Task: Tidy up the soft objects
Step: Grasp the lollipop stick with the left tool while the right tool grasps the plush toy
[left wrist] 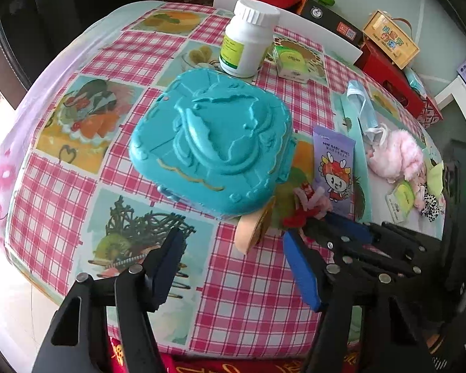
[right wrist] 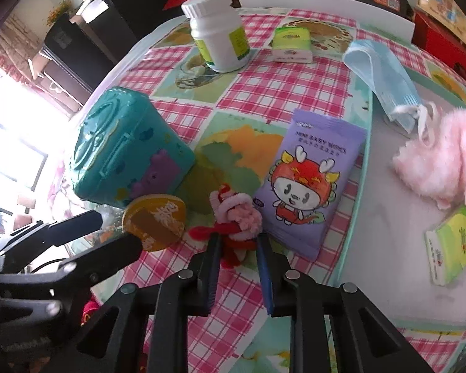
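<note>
1. Left wrist view: the left gripper [left wrist: 233, 264] hangs with its jaws apart and nothing between them, over the checked tablecloth [left wrist: 248, 295], near the teal box [left wrist: 214, 149]. The right gripper [left wrist: 323, 227] reaches the pipe-cleaner toy [left wrist: 307, 205].
2. Right wrist view: the right gripper [right wrist: 237, 242] appears clamped on the red and pink pipe-cleaner toy [right wrist: 236, 217], beside the purple wipes pack [right wrist: 307, 183]; contact at the pads is hard to see.

Bottle [right wrist: 219, 31] behind box [right wrist: 124, 149], wipes pack [right wrist: 307, 183] right of box, mask [right wrist: 385, 77] behind pack
</note>
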The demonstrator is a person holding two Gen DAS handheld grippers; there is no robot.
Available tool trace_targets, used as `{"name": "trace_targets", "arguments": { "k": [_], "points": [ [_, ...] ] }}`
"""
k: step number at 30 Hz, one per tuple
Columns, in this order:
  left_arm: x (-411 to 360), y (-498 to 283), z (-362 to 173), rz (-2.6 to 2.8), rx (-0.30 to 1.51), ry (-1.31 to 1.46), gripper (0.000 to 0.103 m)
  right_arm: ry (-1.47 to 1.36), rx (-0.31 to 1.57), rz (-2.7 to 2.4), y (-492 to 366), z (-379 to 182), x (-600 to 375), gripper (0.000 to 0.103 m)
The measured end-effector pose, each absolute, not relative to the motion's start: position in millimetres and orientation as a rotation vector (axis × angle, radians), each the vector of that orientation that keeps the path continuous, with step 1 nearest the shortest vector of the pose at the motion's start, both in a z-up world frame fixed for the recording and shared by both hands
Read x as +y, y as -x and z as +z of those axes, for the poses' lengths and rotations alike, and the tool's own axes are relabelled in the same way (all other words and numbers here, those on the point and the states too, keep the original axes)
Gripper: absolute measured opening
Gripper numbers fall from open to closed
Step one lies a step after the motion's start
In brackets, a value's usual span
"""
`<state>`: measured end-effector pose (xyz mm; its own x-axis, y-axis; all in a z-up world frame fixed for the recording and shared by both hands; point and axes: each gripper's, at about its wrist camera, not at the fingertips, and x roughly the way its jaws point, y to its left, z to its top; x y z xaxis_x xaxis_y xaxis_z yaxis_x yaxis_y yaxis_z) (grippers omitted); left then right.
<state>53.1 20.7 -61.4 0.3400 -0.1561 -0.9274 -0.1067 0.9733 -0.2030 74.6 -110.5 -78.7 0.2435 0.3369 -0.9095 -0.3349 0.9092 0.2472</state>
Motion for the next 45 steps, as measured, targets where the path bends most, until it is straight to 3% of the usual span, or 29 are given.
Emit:
{"name": "trace_targets", "arguments": {
  "k": [4,8,10,17,19,45],
  "points": [
    [15,-59,-67,-0.034,1.251,0.242,0.057,-0.03,1.252,0.451,-72,-78,-118,0.025],
    [12,-63,-69,-0.028,1.259,0.241,0.056,-0.049,1.26,0.446,-70,-76,-124,0.025],
    [10,-65,-71,-0.027,1.263,0.239,0.047,-0.057,1.264,0.445,-70,-76,-125,0.025],
    [7,-70,-76,-0.024,1.277,0.239,0.036,-0.064,1.269,0.447,-70,-75,-127,0.025],
    [6,-71,-79,-0.034,1.286,0.247,0.026,-0.064,1.27,0.447,-70,-75,-127,0.025],
    [11,-64,-56,-0.08,1.227,0.222,0.016,-0.076,1.23,0.439,-68,-59,-132,0.022]
  ]
}}
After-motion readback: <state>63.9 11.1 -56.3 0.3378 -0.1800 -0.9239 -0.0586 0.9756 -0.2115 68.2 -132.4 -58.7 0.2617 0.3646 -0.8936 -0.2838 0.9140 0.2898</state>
